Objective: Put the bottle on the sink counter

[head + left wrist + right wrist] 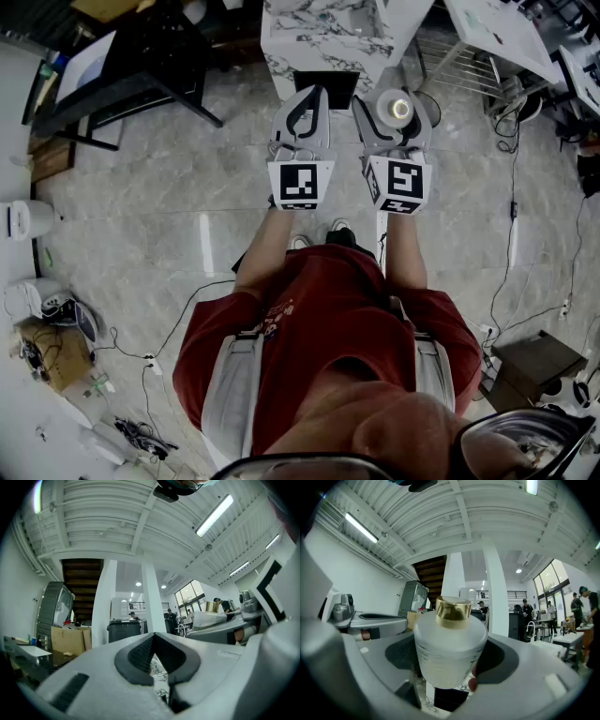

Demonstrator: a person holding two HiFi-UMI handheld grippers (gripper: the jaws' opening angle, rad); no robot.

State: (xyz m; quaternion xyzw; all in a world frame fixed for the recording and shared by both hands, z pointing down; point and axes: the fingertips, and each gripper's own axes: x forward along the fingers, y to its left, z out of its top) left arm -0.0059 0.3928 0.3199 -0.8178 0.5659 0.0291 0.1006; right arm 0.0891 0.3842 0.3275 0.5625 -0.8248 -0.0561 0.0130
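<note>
A white frosted bottle (450,644) with a gold cap (453,610) stands upright between the jaws of my right gripper (451,660), which is shut on its body. In the head view the bottle (399,109) shows from above, held by the right gripper (394,105) in front of the marble sink counter (323,42). My left gripper (314,94) hangs beside it to the left, level with it. Its pads meet at the tips in the left gripper view (153,637), with nothing between them.
A black table (122,66) stands at the upper left and a wire rack (469,66) to the right of the counter. Cables (514,187) trail over the tiled floor. A cardboard box (539,361) sits at the lower right. People stand far off (526,609).
</note>
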